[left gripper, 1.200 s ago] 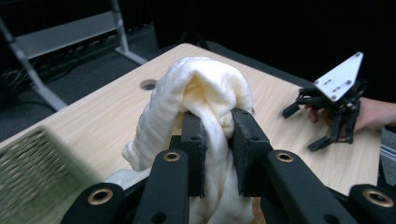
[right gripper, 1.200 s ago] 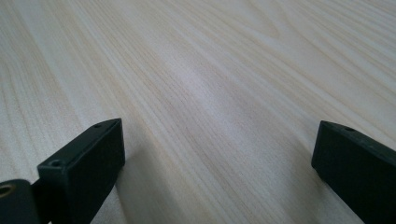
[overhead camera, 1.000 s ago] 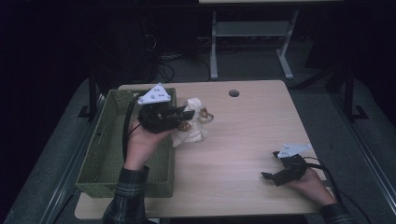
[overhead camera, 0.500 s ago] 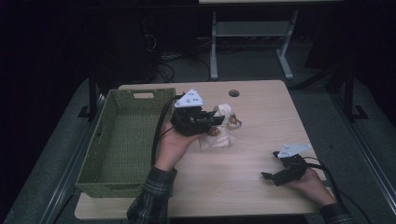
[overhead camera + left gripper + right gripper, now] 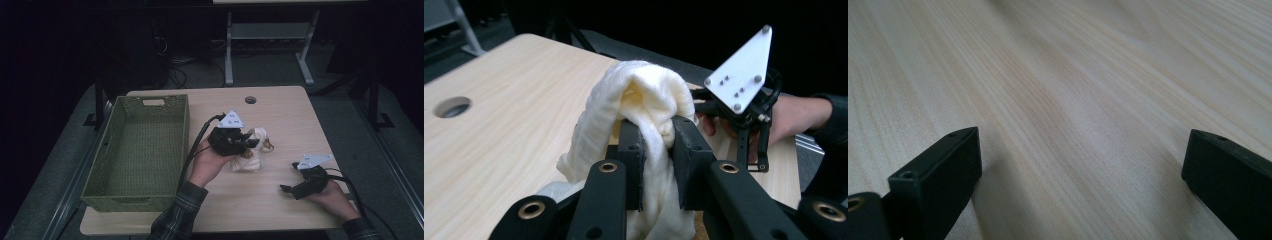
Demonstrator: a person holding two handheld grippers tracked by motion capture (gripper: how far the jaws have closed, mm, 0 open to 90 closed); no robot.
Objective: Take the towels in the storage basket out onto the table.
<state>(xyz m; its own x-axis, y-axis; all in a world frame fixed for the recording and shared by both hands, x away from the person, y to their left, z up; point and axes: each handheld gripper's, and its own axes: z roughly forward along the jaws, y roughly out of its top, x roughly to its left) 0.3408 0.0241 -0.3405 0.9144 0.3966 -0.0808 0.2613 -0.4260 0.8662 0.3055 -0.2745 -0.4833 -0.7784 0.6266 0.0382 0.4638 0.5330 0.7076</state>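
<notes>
We see the left gripper (image 5: 656,155) pinching a cream cloth (image 5: 644,100) at table centre, basket (image 5: 135,150) at nine o'clock; right gripper (image 5: 1080,165) rests spread, empty, at four o'clock, likely waiting.

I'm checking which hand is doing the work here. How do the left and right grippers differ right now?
The left gripper is shut on the cream cloth; the right gripper is open, with bare table between its fingers. The left is at mid-table beside the green basket; the right rests low near the table's near right edge. Both are black and carry a grey three-cornered plate.
</notes>
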